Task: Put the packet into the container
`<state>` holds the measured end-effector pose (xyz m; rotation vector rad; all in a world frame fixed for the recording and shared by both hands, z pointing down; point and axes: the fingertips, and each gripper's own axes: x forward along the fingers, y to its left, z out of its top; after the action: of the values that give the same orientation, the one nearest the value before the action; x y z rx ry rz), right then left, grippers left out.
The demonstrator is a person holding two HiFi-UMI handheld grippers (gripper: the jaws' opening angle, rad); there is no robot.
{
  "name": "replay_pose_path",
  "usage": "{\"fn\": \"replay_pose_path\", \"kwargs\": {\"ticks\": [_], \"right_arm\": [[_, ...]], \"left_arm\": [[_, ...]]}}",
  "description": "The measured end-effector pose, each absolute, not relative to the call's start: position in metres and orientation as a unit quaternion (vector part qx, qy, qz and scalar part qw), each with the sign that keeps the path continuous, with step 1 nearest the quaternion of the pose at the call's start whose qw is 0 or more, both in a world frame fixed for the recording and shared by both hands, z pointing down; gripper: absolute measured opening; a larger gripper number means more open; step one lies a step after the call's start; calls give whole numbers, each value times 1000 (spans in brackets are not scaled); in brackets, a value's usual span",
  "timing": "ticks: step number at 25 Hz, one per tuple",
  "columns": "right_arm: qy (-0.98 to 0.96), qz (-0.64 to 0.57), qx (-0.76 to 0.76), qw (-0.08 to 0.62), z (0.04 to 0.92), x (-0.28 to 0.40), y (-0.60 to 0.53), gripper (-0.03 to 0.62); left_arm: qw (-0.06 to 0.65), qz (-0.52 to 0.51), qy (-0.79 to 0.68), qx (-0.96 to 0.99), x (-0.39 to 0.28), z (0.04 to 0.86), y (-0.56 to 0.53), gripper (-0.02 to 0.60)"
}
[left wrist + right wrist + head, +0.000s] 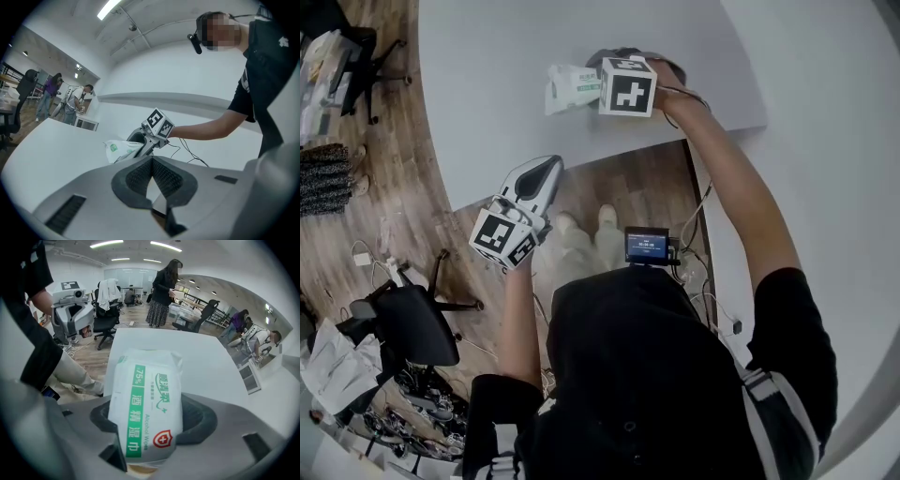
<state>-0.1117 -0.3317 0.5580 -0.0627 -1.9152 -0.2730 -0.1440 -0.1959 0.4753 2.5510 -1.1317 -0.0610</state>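
At the top of the head view, the right gripper (598, 89) holds one white packet (570, 87) above the white table (487, 112). Its marker cube hides the jaws and the packet's near end. The left gripper (546, 176) hangs lower, near the table's edge.

In the left gripper view, that gripper's jaws meet at the tips with nothing between them. Beyond them, the packet sticks out of the other gripper, which partly covers it.

In the right gripper view, both pads clamp the single green-striped packet, its lower end cut off by the gripper's body. Three people (164, 287) stand in the background, two of them small and hard to make out.
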Motion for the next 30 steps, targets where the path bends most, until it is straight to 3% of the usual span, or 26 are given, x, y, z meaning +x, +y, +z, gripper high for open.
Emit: {"fn": "replay_pose_path", "kwargs": {"ticks": [14,30], "right_arm": [[-794,-115,-42,596,572,-12,-364,322],[-786,-136,-119,592,613,-6,-368,322]], "left_arm": [[179,-1,-380,908,-81,478,-219,8],[196,18,-397,897,-85,487,-226,8]]}}
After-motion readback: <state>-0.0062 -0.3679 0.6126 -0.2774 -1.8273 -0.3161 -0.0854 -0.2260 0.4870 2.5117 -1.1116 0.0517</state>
